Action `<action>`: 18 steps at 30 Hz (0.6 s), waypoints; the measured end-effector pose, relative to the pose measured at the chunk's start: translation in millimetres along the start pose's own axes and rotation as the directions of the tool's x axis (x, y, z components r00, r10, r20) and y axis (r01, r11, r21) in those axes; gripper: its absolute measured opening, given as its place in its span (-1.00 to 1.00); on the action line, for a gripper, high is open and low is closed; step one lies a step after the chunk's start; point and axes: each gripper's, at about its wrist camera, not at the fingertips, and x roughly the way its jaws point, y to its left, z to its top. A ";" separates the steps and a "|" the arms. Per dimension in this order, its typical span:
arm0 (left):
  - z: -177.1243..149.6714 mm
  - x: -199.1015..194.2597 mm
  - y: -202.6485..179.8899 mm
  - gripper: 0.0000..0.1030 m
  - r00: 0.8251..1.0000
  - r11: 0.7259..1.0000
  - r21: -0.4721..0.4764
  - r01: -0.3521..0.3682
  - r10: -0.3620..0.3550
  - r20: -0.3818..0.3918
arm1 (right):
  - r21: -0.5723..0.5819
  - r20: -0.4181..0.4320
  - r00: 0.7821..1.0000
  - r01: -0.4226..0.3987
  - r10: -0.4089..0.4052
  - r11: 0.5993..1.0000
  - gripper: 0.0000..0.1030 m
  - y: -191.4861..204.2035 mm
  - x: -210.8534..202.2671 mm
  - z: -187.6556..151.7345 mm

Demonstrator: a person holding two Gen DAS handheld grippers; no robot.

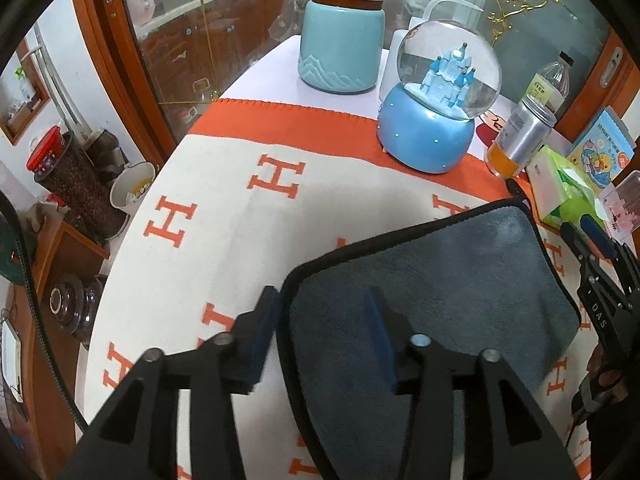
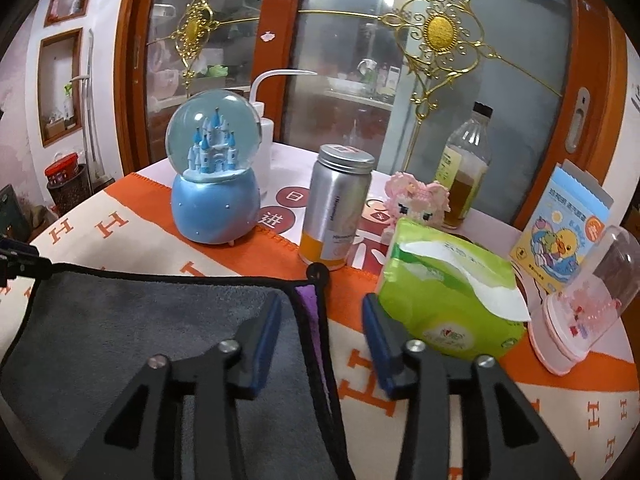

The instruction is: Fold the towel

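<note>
Holding both grippers agape, we straddle the towel (image 1: 440, 280): left gripper (image 1: 324, 336) over its left edge, right gripper (image 2: 320, 336) over its right.

Black fingers (image 1: 260, 344), blue pads (image 2: 380, 344), silver screws

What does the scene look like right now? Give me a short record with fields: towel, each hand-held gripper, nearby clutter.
towel: grey towel with black edging, lying on the H-pattern cloth; a purple underside shows at its right edge
left hand-held gripper: open, straddling the towel's left edge
right hand-held gripper: open, straddling the towel's right edge
clutter behind: snow globe, silver can, green tissue pack
fold status: no grip on the towel yet
</note>
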 end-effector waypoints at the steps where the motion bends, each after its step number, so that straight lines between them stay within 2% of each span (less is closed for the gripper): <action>1: -1.5 -2.8 -1.7 -0.02 1.000 1.000 0.000 -0.002 0.002 -0.003 | 0.006 -0.004 1.000 -0.007 0.007 1.000 -0.03 -1.2 -2.0 -0.2; 2: -2.9 -5.9 -3.2 -0.01 1.000 1.000 0.004 -0.003 0.003 -0.004 | 0.007 -0.009 1.000 -0.011 0.011 1.000 0.00 -1.5 -4.1 -0.3; 5: -8.9 -17.9 -9.6 0.19 1.000 1.000 0.013 -0.011 0.011 0.000 | 0.024 -0.012 1.000 -0.026 0.026 0.999 0.08 -3.9 -15.6 0.5; 8: -15.8 -31.3 -16.2 0.21 1.000 1.000 0.018 -0.003 0.003 0.007 | 0.039 0.000 0.999 -0.036 0.036 0.999 0.26 -5.7 -29.1 1.3; 15: -40.6 -71.0 -39.4 0.29 0.999 0.999 0.031 -0.022 0.021 0.034 | 0.047 0.025 0.999 -0.048 0.047 0.998 0.32 -14.2 -75.3 -9.4; 18: -55.2 -89.7 -52.9 0.31 0.998 0.998 0.057 -0.032 0.028 0.059 | 0.059 0.034 0.999 -0.042 0.040 0.997 0.44 -21.5 -101.9 -21.3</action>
